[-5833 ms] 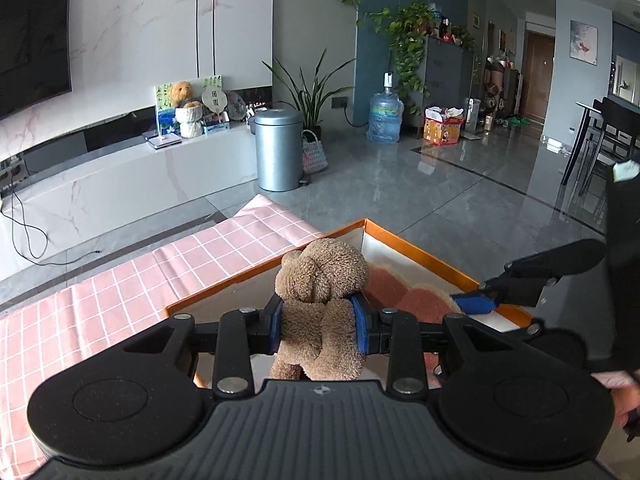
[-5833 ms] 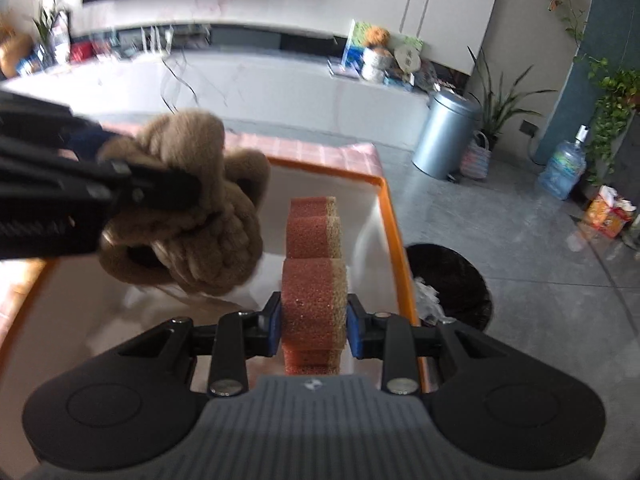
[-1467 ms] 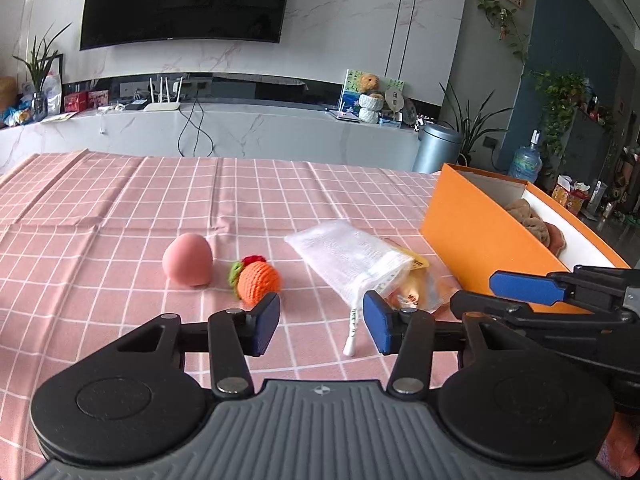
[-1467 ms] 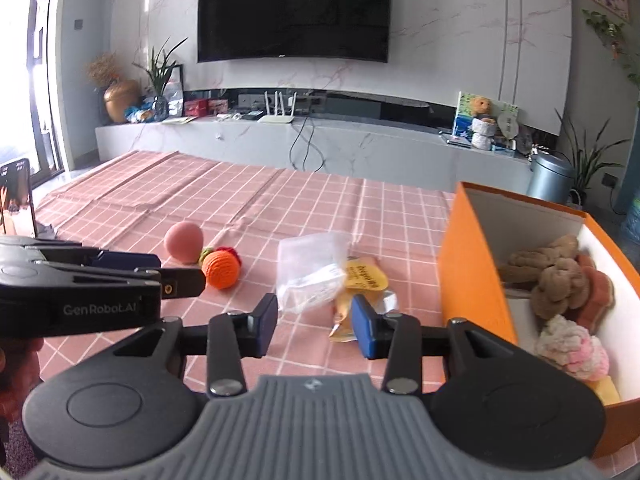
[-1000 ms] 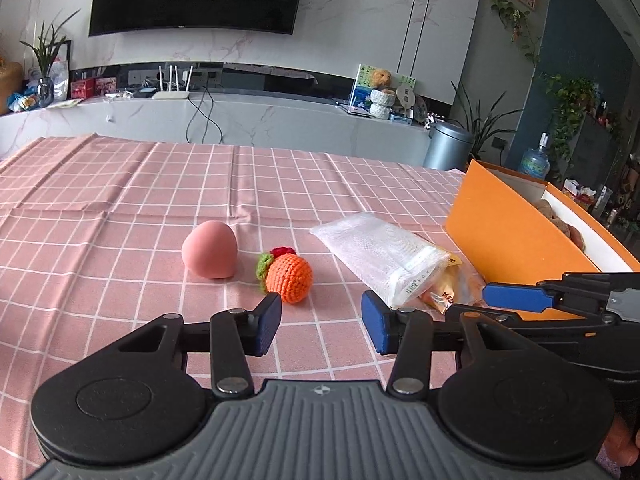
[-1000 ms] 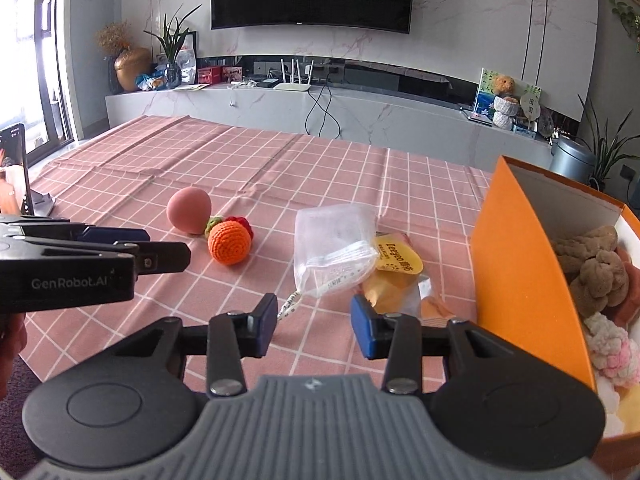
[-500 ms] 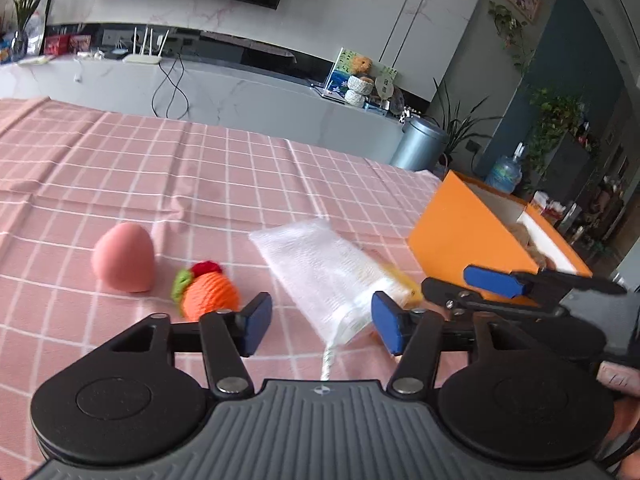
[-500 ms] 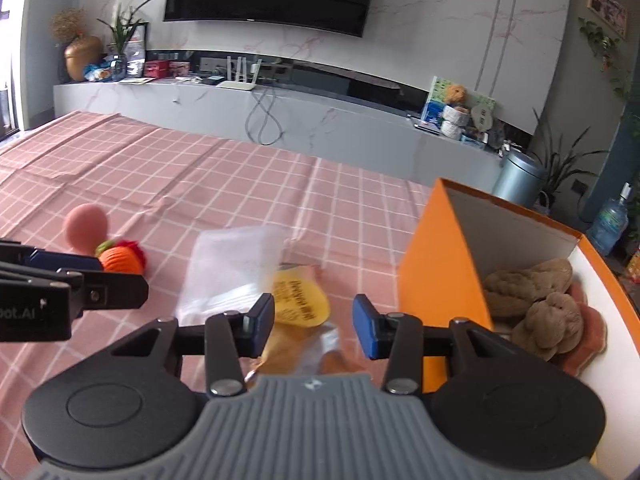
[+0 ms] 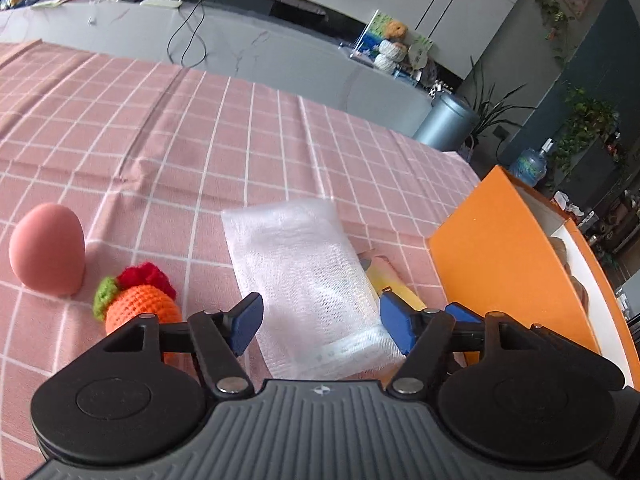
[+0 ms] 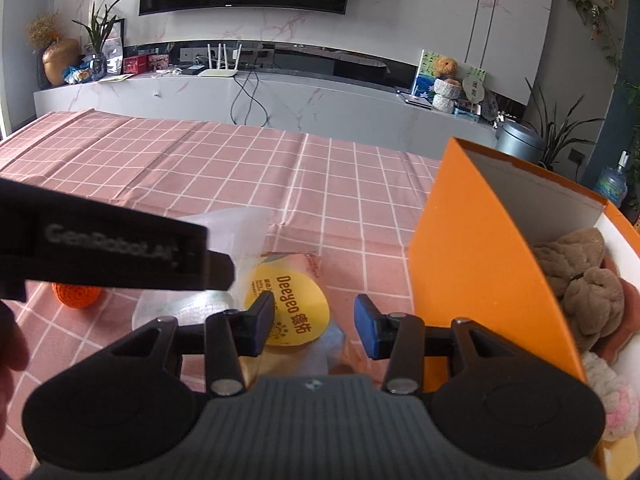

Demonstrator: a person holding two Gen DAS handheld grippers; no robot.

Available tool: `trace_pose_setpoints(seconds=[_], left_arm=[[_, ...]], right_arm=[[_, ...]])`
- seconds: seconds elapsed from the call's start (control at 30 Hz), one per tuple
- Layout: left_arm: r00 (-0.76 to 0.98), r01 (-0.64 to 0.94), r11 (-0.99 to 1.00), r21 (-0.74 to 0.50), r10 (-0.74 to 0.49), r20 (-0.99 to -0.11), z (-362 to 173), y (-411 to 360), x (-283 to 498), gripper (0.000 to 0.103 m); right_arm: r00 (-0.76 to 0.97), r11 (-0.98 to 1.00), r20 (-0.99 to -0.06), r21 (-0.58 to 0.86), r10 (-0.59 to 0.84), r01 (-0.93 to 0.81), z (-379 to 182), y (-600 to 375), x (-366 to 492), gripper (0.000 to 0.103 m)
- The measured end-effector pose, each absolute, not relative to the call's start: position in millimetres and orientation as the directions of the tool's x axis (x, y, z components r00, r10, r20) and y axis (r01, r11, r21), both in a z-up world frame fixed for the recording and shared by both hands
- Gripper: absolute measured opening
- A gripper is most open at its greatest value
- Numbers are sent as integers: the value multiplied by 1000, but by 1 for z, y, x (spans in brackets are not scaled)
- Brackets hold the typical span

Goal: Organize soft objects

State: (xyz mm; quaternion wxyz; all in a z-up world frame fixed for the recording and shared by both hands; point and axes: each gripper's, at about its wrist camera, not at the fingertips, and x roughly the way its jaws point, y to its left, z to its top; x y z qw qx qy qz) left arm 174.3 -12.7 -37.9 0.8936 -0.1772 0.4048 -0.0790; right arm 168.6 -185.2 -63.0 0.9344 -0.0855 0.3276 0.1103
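My left gripper (image 9: pixel 320 322) is open, its jaws straddling a white mesh bag (image 9: pixel 304 276) lying on the pink checked tablecloth. My right gripper (image 10: pixel 314 326) is open above a clear packet with a round yellow label (image 10: pixel 290 312) beside that bag. A crocheted orange fruit (image 9: pixel 138 308) and a pink egg-shaped sponge (image 9: pixel 46 250) lie left of the bag. The orange box (image 10: pixel 472 264) stands to the right and holds a brown plush toy (image 10: pixel 580 276), a rust-coloured sponge and a pink-white fluffy toy (image 10: pixel 608 396).
The pink checked tablecloth (image 9: pixel 200 132) stretches far back and to the left. The left gripper's body (image 10: pixel 104 252) crosses the left side of the right wrist view. Behind the table stand a marble TV bench and a grey bin (image 9: pixel 446 122).
Both grippers have moved forward and down toward the table. The left now straddles the mesh bag and the right hangs over the yellow-labelled packet. Both stay open.
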Motion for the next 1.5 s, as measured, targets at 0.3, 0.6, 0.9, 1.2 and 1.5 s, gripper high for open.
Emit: trace_pose_setpoints(seconds=[0.3, 0.6, 0.9, 1.2, 1.5], left_arm=[[619, -35, 915, -401, -295, -727, -49, -14, 183, 61], [620, 17, 906, -423, -342, -706, -48, -19, 181, 12], [611, 56, 919, -390, -341, -715, -44, -18, 152, 2], [602, 82, 926, -368, -340, -722, -40, -4, 109, 2], [630, 100, 927, -361, -340, -698, -28, 1, 76, 1]], right_arm=[[729, 967, -653, 20, 205, -253, -71, -196, 184, 63], [692, 954, -667, 100, 276, -283, -75, -196, 181, 50], [699, 945, -656, 69, 285, -321, -66, -196, 151, 24], [719, 945, -639, 40, 273, -323, -55, -201, 105, 10], [734, 948, -623, 37, 270, -317, -41, -212, 77, 7]])
